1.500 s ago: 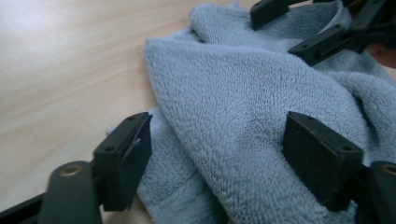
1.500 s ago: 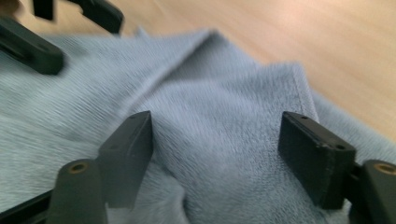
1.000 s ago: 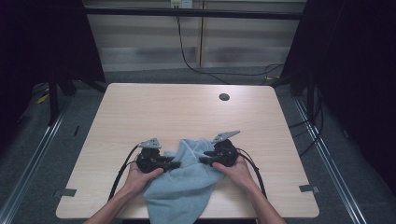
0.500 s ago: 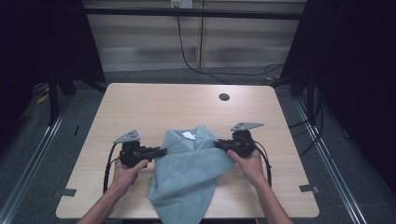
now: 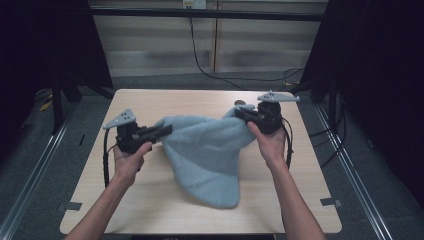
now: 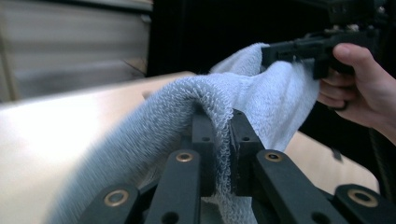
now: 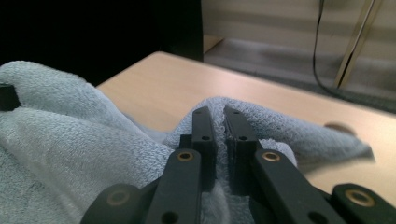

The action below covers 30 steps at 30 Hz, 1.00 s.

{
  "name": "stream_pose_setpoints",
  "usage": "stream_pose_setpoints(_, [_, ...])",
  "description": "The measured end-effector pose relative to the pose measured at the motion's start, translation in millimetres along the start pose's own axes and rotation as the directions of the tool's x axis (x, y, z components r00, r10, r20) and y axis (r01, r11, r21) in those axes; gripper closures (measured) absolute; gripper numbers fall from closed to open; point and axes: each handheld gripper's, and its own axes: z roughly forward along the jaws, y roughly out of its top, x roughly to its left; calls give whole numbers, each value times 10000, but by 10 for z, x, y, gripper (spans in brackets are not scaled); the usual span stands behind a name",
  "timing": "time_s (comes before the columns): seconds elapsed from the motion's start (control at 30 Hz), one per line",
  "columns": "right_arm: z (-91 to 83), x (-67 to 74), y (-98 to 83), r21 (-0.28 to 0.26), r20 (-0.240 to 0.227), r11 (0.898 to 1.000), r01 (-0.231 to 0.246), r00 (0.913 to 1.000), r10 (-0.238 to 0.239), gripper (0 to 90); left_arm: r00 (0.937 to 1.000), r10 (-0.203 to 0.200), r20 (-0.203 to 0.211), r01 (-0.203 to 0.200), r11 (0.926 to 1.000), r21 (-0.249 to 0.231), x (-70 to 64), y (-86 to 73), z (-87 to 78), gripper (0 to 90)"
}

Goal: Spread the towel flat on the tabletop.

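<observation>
Wooden bench (image 5: pixel 150 200) | our left tongs (image 5: pixel 164 131), right tongs (image 5: pixel 242 114) each pinching towel (image 5: pixel 205 150) | risk: thin edge bite, corner slips under tension

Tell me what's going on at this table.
A person holds a light blue towel stretched between two tools. The left hand-held gripper is shut on one part of the towel's upper edge, the right hand-held gripper on another, after both jaws have just been closing on the cloth. The towel's top is lifted off the wooden table, while its lower end hangs down and rests on the tabletop.
</observation>
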Motion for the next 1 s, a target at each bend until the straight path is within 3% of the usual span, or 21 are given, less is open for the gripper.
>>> stream_pose_setpoints(0.07, [40, 10, 182, -232, 101, 9997, 40, 9999, -37, 847, 9979, 274, -580, -289, 9993, -248, 22, 152, 8, 837])
stream_pose_setpoints(0.17, [105, 28, 481, -580, 282, 9982, 130, 9995, -114, 847, 9937, 213, -1102, -286, 9975, -647, 66, 375, 48, 837])
stream_pose_setpoints(0.23, [113, 45, 680, -1012, 344, 9947, 171, 9993, -136, 846, 9919, 325, -1231, -434, 9953, -870, 88, 517, 14, 836])
stream_pose_setpoints(0.33, [15, 103, 941, -1954, 180, 9804, 234, 9996, -203, 846, 9892, 721, -1279, -893, 9869, -1345, 18, 685, -106, 836])
stream_pose_setpoints(0.43, [-85, 227, 937, -2271, -75, 9721, 580, 9981, -613, 846, 9855, 1335, -1051, -1454, 9826, -1153, -109, 673, -194, 836])
stream_pose_setpoints(0.47, [-100, 253, 883, -2179, -238, 9740, 619, 9974, -687, 846, 9819, 1612, -994, -1698, 9817, -862, -158, 577, -218, 836])
stream_pose_setpoints(0.53, [-119, 294, 637, -1731, -186, 9814, 827, 9960, -872, 846, 9844, 1583, -771, -1619, 9859, -422, -188, 313, -218, 835])
stream_pose_setpoints(0.6, [-98, 258, 222, -1000, -410, 9934, 557, 9974, -600, 846, 9898, 1317, -550, -1314, 9913, 106, -156, -26, -199, 835])
stream_pose_setpoints(0.67, [-79, 238, -140, -447, -536, 9980, 455, 9974, -479, 846, 9952, 960, -201, -944, 9930, 716, -150, -368, -177, 834])
stream_pose_setpoints(0.7, [-75, 243, -384, 16, -575, 9990, 458, 9973, -456, 846, 9959, 899, -118, -881, 9899, 1108, -168, -519, -164, 833])
stream_pose_setpoints(0.77, [-100, 279, -726, 637, -843, 9972, 391, 9959, -337, 845, 9966, 773, 291, -813, 9796, 1835, -229, -785, -148, 831])
stream_pose_setpoints(0.8, [-123, 304, -871, 846, -877, 9957, 366, 9957, -292, 842, 9959, 865, 281, -905, 9750, 2029, -265, -866, -152, 829])
stream_pose_setpoints(0.93, [-238, 382, -1289, 1536, -1124, 9880, 163, 9937, 11, 816, 9906, 833, 1088, -1124, 9481, 2975, -445, -1189, -241, 807])
stream_pose_setpoints(1.0, [-289, 443, -1435, 1869, -1205, 9823, 131, 9927, 97, 764, 9885, 429, 1448, -863, 9473, 3085, -509, -1301, -313, 782])
